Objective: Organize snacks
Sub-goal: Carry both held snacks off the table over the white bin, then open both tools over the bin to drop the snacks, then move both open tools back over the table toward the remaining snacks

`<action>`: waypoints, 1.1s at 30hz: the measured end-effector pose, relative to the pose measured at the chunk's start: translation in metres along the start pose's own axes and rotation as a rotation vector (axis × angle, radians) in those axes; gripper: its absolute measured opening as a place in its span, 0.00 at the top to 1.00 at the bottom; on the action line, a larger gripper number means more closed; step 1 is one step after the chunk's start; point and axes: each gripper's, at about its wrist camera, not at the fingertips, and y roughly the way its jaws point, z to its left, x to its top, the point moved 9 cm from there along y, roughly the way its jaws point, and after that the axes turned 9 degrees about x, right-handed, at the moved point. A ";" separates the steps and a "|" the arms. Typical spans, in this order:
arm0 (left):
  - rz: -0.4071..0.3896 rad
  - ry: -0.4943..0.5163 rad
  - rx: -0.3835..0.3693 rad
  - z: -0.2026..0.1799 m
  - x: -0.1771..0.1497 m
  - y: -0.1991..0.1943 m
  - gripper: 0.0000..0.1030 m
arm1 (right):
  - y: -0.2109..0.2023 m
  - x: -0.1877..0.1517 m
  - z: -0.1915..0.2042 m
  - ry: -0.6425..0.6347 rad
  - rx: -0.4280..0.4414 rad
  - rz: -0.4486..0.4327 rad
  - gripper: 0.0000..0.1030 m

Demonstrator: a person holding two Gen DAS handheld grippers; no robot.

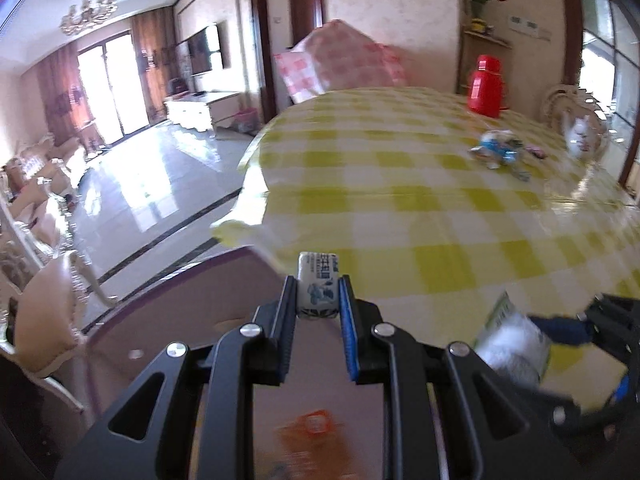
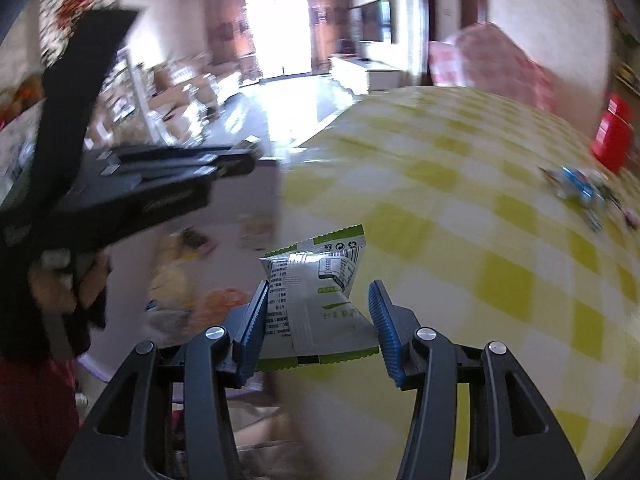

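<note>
Left claw (image 1: 319,298) clamped small white candy (image 1: 316,285); right claw (image 2: 320,312) held green-white packet (image 2: 320,292), both over purple box (image 1: 180,320) beside bench (image 1: 440,208), likely for drop-off.

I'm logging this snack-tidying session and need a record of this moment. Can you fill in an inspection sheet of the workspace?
Surface: table under a yellow-and-white checked cloth.
Job's things: small white-and-blue candy in the left gripper; white-and-green snack packet in the right gripper; pile of wrapped snacks loose on the cloth; purple-rimmed box beside the table, contents blurred.
Clutter: red thermos, white teapot.
Grippers: left shut on the candy; right shut on the packet, jaws wider.
Cables: nothing seen.
Surroundings: living room with chandelier, wall television, glossy tiled floor, pink checked bundle behind the table.
</note>
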 end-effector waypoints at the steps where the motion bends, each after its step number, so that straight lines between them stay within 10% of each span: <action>1: 0.006 -0.006 0.013 0.007 -0.001 0.002 0.80 | 0.006 0.001 0.012 -0.022 0.016 0.011 0.53; 18: 0.137 -0.116 0.205 0.126 -0.031 0.032 0.79 | 0.049 0.000 0.096 -0.119 0.256 0.060 0.51; 19: 0.144 -0.120 0.216 0.129 -0.033 0.033 0.76 | 0.050 0.000 0.100 -0.103 0.291 0.061 0.51; 22: 0.146 -0.130 0.293 0.138 -0.033 0.033 0.14 | 0.044 0.004 0.094 -0.058 0.309 0.041 0.30; 33: 0.046 -0.157 0.165 0.075 -0.008 0.018 0.03 | -0.004 -0.001 -0.039 0.172 0.091 -0.066 0.29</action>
